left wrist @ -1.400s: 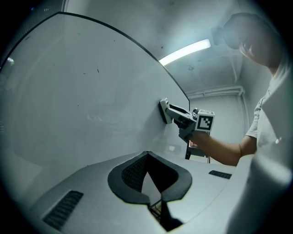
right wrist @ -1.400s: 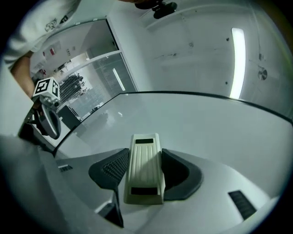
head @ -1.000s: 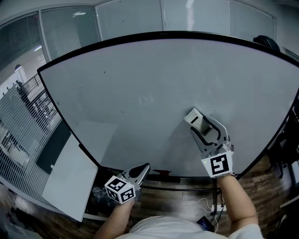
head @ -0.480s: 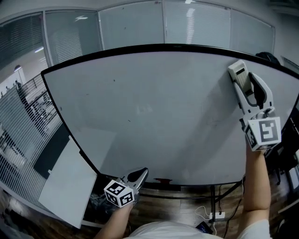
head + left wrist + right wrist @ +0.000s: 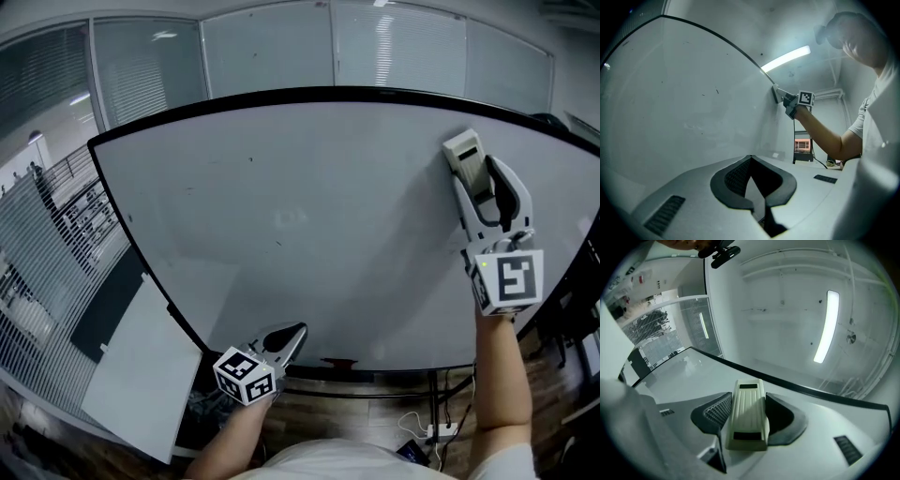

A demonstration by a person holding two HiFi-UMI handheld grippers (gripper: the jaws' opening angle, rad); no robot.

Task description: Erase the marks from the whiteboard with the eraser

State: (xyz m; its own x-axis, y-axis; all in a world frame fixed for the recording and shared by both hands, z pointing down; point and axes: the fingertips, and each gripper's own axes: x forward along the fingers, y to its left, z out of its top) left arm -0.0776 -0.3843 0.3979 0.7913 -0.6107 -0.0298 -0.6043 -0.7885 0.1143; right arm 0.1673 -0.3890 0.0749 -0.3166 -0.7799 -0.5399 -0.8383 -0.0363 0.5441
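Observation:
The whiteboard [image 5: 328, 206] fills the head view, its black frame curving round it. Faint smudged marks [image 5: 291, 217] sit near its middle, with tiny dark specks [image 5: 250, 159] up left. My right gripper [image 5: 472, 173] is at the board's upper right, shut on the cream eraser [image 5: 465, 150], which lies against the surface. The right gripper view shows the eraser [image 5: 747, 404] clamped between the pads. My left gripper [image 5: 284, 345] hangs by the board's bottom edge, shut and holding nothing; its pads [image 5: 736, 180] meet. In the left gripper view the right gripper [image 5: 788, 99] presses on the board.
A white panel [image 5: 131, 366] leans at lower left beside a dark window grille [image 5: 37, 244]. A small red thing [image 5: 337, 361] lies on the ledge under the board. Cables and a power strip [image 5: 436, 431] lie on the wooden floor. Glass partitions [image 5: 272, 47] stand behind.
My right gripper carried the eraser from the board's lower middle up to the upper right, then came back slightly left and down. The left gripper has barely moved.

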